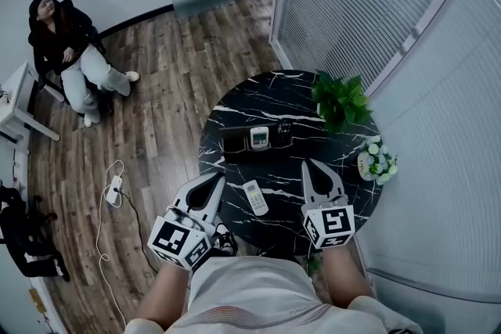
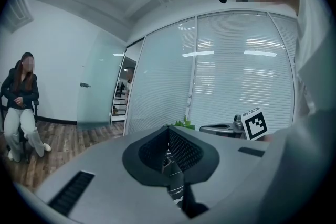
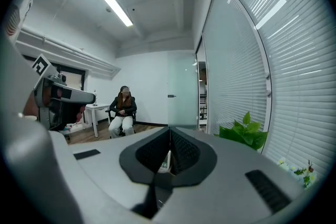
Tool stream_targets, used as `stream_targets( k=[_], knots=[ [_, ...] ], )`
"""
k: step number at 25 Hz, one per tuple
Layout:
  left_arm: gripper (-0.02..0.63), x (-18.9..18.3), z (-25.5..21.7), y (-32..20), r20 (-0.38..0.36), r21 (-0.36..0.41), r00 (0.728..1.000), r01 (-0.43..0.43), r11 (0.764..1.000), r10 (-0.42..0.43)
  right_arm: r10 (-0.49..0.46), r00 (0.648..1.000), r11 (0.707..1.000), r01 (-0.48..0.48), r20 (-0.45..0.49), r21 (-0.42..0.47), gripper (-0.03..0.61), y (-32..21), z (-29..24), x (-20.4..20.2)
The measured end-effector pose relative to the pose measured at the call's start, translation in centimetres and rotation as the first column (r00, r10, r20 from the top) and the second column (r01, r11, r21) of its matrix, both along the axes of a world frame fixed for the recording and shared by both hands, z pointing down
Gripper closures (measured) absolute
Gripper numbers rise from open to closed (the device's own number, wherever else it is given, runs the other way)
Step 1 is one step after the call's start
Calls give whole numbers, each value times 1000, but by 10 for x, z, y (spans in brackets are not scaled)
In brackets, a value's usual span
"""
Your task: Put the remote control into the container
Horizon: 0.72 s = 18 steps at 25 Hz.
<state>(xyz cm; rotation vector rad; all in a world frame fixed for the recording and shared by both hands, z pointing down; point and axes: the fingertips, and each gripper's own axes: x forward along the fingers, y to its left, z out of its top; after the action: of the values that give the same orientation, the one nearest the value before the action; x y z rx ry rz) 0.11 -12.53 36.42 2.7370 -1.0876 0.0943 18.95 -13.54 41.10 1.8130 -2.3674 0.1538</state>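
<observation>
Jaws were together & empty on left gripper [image 1: 213,182] and right gripper [image 1: 315,168], w/ remote control [image 1: 255,197] flat on table [image 1: 258,94] between them, near container [image 1: 235,143]; prob. light, rigid, slick plastic, so pinch long edges mid-length.

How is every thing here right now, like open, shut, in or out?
Left gripper: jaws shut, empty.
Right gripper: jaws shut, empty.
Container: open-topped, two devices inside.
White remote control: flat on the table, outside the container.
</observation>
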Motion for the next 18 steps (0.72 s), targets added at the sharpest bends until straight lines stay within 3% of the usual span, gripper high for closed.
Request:
stream_targets(
  k=[7,18],
  knots=[
    [604,-7,7,1,-2,-13,1000,10,1000,-10,-47,999,999,46,-19,-28,563,-2,7,-14],
    [604,-61,30,-6,-26,-79,995,91,993,-93,-184,980,972,171,-70,-158,561,-23,48,-83]
  ],
)
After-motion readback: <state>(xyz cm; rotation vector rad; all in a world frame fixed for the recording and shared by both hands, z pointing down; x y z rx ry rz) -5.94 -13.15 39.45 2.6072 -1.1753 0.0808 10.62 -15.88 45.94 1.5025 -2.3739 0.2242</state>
